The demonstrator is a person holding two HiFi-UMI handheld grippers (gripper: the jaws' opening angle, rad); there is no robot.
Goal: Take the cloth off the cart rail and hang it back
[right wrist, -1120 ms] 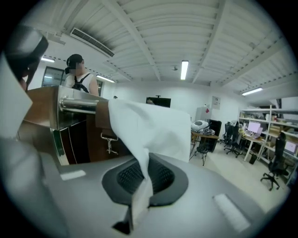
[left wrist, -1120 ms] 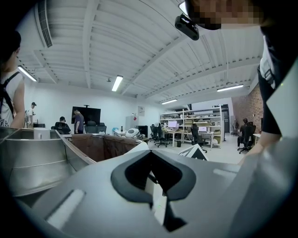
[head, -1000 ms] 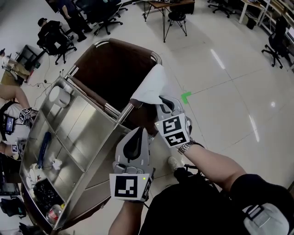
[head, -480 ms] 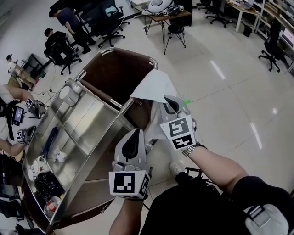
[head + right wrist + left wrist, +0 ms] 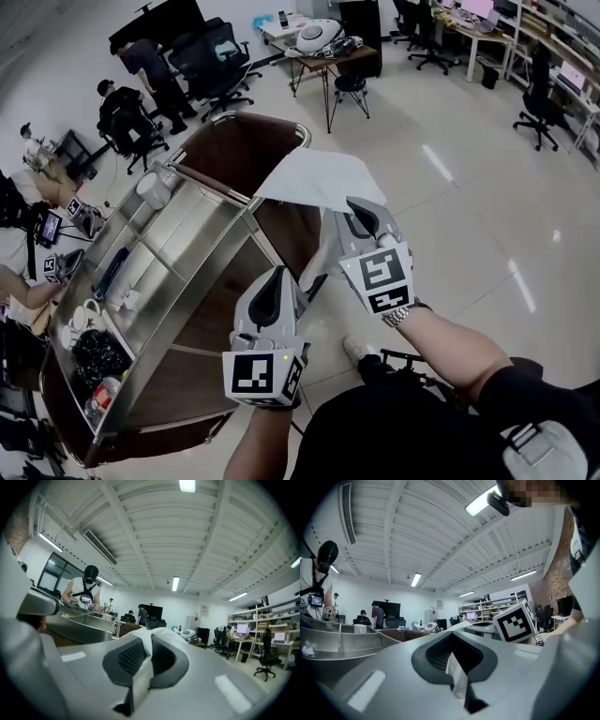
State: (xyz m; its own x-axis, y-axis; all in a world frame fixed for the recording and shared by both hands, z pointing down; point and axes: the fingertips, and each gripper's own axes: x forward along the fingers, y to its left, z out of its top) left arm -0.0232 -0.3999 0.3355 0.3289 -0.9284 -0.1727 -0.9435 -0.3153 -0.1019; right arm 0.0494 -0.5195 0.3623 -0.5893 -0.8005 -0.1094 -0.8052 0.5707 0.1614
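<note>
Above the near end of the cart [image 5: 187,244], the white cloth [image 5: 314,178] is held up in the air, spread almost flat. 1 corner is close to the cart rail [image 5: 225,187], and whether it touches there cannot be told. The right gripper [image 5: 359,211] is closed on the near edge of the cloth. The left gripper [image 5: 279,279] is closed as well, with a thin fold of white fabric pinched between its jaws.

To hang it back well, the 2 grips are best kept firm and drawn apart, so that the cloth is stretched and no corner is caught on the steel. It is then carried over the rail and lowered until about half falls on each side. Only then are the jaws to be opened, as an uneven drape is likely to slide off.
</note>
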